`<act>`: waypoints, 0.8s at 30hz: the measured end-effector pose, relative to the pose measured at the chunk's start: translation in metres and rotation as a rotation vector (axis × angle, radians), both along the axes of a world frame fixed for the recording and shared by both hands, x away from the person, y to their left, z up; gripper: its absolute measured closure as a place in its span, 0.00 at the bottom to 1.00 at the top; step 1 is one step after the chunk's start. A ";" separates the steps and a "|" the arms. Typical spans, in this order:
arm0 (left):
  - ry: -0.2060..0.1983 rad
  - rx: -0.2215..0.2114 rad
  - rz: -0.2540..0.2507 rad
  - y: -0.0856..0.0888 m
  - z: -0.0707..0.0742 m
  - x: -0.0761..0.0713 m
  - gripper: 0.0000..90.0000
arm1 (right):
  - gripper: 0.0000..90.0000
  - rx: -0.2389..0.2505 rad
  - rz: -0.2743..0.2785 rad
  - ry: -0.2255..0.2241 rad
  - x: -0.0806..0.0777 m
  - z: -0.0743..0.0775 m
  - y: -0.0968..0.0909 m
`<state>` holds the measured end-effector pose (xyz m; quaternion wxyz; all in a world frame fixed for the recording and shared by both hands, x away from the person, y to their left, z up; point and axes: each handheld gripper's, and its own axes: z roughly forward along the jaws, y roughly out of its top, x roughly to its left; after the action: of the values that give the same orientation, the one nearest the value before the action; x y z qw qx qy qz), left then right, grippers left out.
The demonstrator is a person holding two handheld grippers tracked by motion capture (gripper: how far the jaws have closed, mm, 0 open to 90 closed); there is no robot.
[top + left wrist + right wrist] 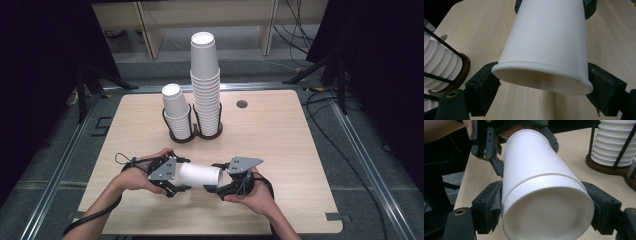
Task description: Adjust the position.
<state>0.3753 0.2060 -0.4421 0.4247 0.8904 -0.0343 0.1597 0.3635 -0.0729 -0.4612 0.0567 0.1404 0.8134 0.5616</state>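
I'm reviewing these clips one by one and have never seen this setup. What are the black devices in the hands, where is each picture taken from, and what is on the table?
There is no robot here: a person holds a hand-operated claw in each hand. The high view looks down from above the person's side of the wooden table. The other two pictures come from small cameras riding on each claw, looking along its two black jaws.

At the back of the table stands a dark double cup holder with two stacks of white paper cups, a short stack and a tall stack.

Near the front edge, the left claw and the right claw hold what looks like two nested white paper cups lying sideways between them. The left claw grips the open rim end, the right claw the closed bottom end.
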 end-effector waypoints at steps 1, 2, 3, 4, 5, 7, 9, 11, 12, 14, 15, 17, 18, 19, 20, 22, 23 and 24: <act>0.001 0.001 -0.001 0.000 0.000 0.000 0.20 | 0.26 0.000 -0.005 0.007 -0.001 0.000 0.000; -0.005 0.006 0.000 0.000 0.001 0.000 0.21 | 0.26 0.003 -0.009 0.026 -0.002 0.000 0.001; -0.006 0.008 0.000 0.000 0.002 0.000 0.21 | 0.26 -0.002 -0.012 0.020 -0.002 0.000 0.000; -0.007 0.016 -0.002 0.000 0.002 -0.001 0.21 | 0.26 -0.001 -0.011 0.017 -0.001 -0.001 0.000; -0.011 0.023 -0.004 0.000 0.003 -0.001 0.21 | 0.26 0.000 -0.011 0.024 -0.002 -0.001 0.000; -0.015 0.032 -0.010 -0.001 0.006 -0.001 0.21 | 0.26 -0.002 -0.010 0.024 -0.002 -0.001 0.001; -0.017 0.043 -0.011 -0.001 0.008 -0.001 0.21 | 0.25 0.006 0.001 0.009 -0.001 -0.001 0.002; -0.021 0.055 -0.012 -0.002 0.010 -0.001 0.21 | 0.25 0.002 -0.011 0.023 -0.002 0.000 0.002; -0.026 0.064 -0.015 -0.002 0.011 -0.001 0.22 | 0.25 -0.001 -0.013 0.011 -0.001 0.000 0.002; -0.034 0.081 -0.018 -0.003 0.013 -0.002 0.22 | 0.24 -0.005 -0.002 0.028 -0.002 0.000 0.003; -0.039 0.087 -0.018 -0.003 0.015 -0.001 0.22 | 0.24 -0.015 -0.006 0.005 -0.002 0.000 0.003; -0.040 0.106 -0.021 -0.004 0.017 -0.001 0.22 | 0.21 -0.015 -0.013 0.026 -0.002 0.000 0.003; -0.043 0.129 -0.026 -0.004 0.020 -0.001 0.22 | 0.20 -0.007 -0.024 0.024 -0.002 0.000 0.004; -0.043 0.145 -0.031 -0.004 0.021 -0.001 0.22 | 0.19 -0.006 -0.027 0.009 -0.001 0.000 0.004; -0.044 0.146 -0.026 -0.005 0.022 -0.001 0.22 | 0.18 -0.015 -0.033 0.032 -0.001 0.001 0.003; -0.053 0.173 -0.030 -0.006 0.026 0.000 0.22 | 0.17 -0.018 -0.028 0.029 -0.001 0.002 0.003; -0.058 0.186 -0.030 -0.007 0.027 0.000 0.22 | 0.17 -0.023 -0.032 0.022 -0.001 0.003 0.002; -0.059 0.200 -0.031 -0.007 0.029 0.000 0.22 | 0.17 -0.018 -0.038 0.008 0.000 0.003 0.003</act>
<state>0.3757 0.1986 -0.4128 0.3349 0.9226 -0.0763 0.1753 0.3631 -0.0703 -0.4578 0.0653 0.1577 0.8157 0.5527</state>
